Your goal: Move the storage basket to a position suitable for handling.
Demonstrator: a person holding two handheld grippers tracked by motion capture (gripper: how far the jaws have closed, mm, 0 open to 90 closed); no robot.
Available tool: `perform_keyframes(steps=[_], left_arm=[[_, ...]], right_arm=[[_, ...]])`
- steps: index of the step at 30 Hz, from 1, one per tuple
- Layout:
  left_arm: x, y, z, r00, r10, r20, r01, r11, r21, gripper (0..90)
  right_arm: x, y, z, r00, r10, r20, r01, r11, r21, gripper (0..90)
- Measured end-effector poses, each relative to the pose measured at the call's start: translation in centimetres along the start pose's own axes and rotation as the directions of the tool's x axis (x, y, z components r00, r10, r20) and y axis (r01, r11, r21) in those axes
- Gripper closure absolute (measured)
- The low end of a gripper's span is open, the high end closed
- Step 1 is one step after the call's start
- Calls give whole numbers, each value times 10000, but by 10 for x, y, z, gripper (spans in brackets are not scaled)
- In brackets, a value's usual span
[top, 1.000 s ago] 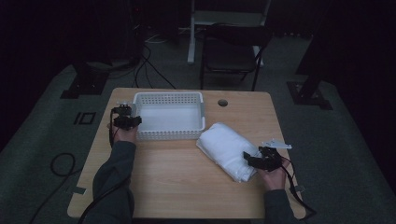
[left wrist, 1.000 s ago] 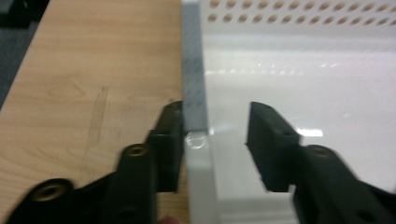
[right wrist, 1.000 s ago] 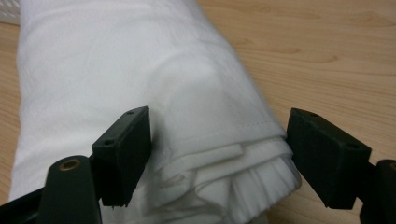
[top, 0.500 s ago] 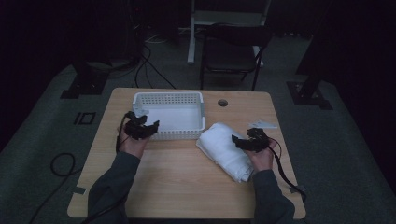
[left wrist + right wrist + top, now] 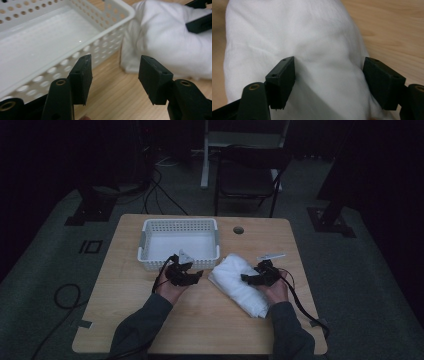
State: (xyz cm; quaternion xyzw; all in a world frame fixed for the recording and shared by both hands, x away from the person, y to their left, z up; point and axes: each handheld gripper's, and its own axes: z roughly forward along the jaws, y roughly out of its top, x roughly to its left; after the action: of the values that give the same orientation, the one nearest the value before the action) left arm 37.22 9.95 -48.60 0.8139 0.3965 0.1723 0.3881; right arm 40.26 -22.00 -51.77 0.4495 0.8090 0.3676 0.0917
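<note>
A folded white cloth bundle (image 5: 239,281) lies on the wooden table (image 5: 120,285), right of a white perforated basket (image 5: 150,227) that holds nothing. My left gripper (image 5: 196,274) is open and points right toward the cloth's near corner (image 5: 160,37), just in front of the basket's corner (image 5: 110,45). My right gripper (image 5: 246,277) is open over the cloth's right side. In the right gripper view its jaws straddle the white cloth (image 5: 312,50), with nothing pinched between them.
A small white flat piece (image 5: 271,256) lies on the table right of the cloth. A round cable hole (image 5: 238,229) sits near the far edge. A dark chair (image 5: 247,175) stands beyond the table. Cables trail from both grippers.
Both hands have moved inward toward the cloth. The left gripper came from the basket's left end to its front right corner; the right gripper moved from the table's right edge onto the cloth.
</note>
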Motion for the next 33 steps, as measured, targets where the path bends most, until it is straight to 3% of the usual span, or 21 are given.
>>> perform_keyframes(steps=[5, 6, 7, 8, 9, 11, 14, 19, 21, 23, 25, 28, 30, 32, 33], left_arm=[[-4, 0, -8, 10000, 77, -42, -78, 9999, -120, 443], [-4, 0, -10, 10000, 60, -32, -61, 9998, -189, 443], [-3, 0, -12, 10000, 68, -58, -70, 9997, -242, 443], [-3, -1, -14, 9999, 58, -94, -60, 9996, -261, 443], [-2, -1, -15, 9999, 60, -130, -64, 9995, -299, 443], [1, -2, -18, 9996, 130, -269, -136, 9996, -246, 443], [8, -6, -21, 9989, -89, -460, 75, 9995, -313, 443], [29, -13, -33, 9939, -307, -1063, 248, 9981, -556, 433], [45, -19, -45, 9871, -478, -1526, 344, 9954, -895, 413], [60, -23, -55, 9776, -795, -1947, 580, 9918, -1138, 400], [80, -28, -66, 9620, -1345, -2378, 1014, 9840, -1465, 399], [110, -34, -80, 9355, -2290, -2689, 1808, 9645, -1924, 398], [128, -38, -81, 9217, -2743, -2742, 2271, 9548, -1918, 400], [142, -41, -78, 9075, -3099, -2835, 2656, 9463, -1841, 412], [148, -42, -76, 8993, -3323, -2843, 2903, 9398, -1803, 412]], right_arm=[[26, -7, 1, 9897, -1150, -855, 1165, 9931, 124, 268], [39, -8, 3, 9808, -1531, -1205, 1555, 9878, 111, 266], [39, -8, 3, 9808, -1531, -1205, 1555, 9878, 111, 266], [52, -8, 7, 9693, -1896, -1564, 1942, 9809, 146, 264], [52, -8, 7, 9693, -1896, -1564, 1942, 9809, 146, 264], [64, -7, 11, 9593, -2149, -1830, 2213, 9751, 153, 259], [85, -1, 22, 9499, -2437, -1957, 2502, 9681, 88, 252], [93, 6, 27, 9479, -2437, -2050, 2490, 9685, 0, 245], [92, 10, 23, 9531, -2290, -1977, 2278, 9733, -291, 259], [86, 17, 15, 9667, -1968, -1636, 1867, 9796, -750, 301], [83, 21, 11, 9706, -1823, -1571, 1696, 9813, -912, 325], [72, 32, 3, 9806, -1319, -1449, 1101, 9826, -1495, 439], [65, 41, 3, 9922, -839, -922, 683, 9845, -1616, 477], [59, 55, 8, 9979, -409, -504, 315, 9842, -1745, 488], [59, 55, 8, 9979, -409, -504, 315, 9842, -1745, 488]])
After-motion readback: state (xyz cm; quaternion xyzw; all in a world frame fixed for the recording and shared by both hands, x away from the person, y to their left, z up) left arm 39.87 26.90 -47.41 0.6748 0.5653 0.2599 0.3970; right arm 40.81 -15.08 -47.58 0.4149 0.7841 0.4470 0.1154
